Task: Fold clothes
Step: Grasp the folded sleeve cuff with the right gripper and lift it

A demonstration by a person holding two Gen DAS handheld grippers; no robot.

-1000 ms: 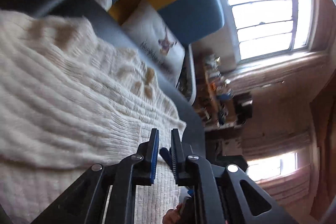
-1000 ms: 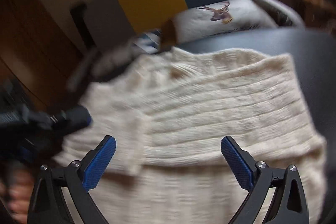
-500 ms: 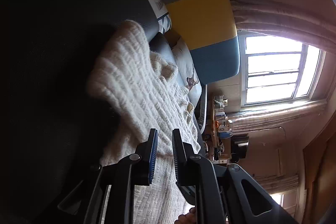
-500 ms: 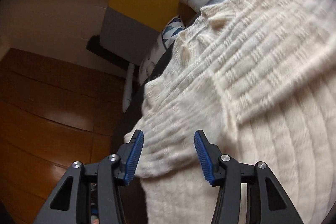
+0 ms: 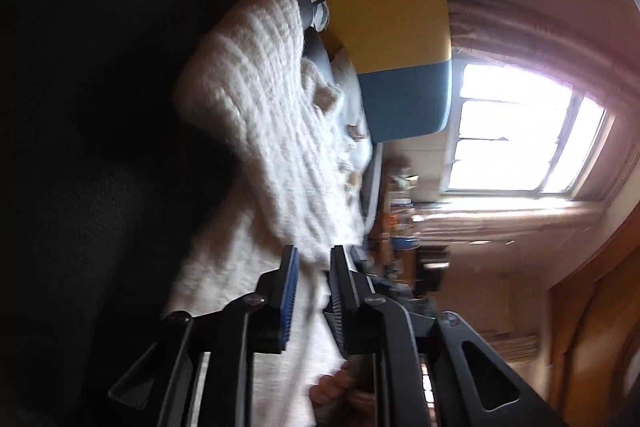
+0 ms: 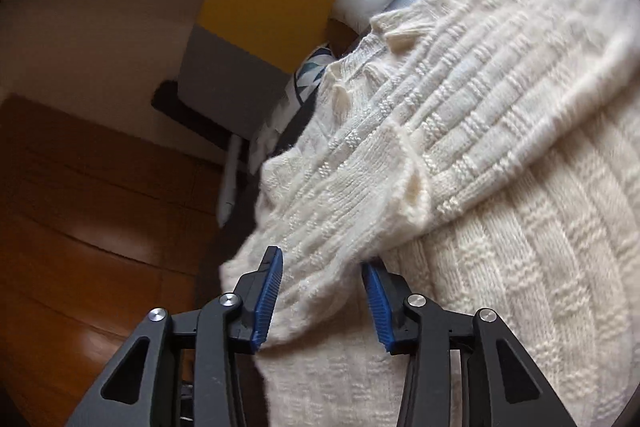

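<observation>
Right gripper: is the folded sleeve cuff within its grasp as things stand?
Probably yes. The right gripper is open, its blue pads either side of the sleeve cuff of the cream knit sweater, with nothing between.

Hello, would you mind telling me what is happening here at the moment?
A person with a gripper in each hand is folding a cream knit sweater on a dark surface. The right gripper straddles the folded-over sleeve, jaws apart. The left gripper, jaws nearly closed, appears to pinch the sweater's edge, though blur obscures the contact.
</observation>
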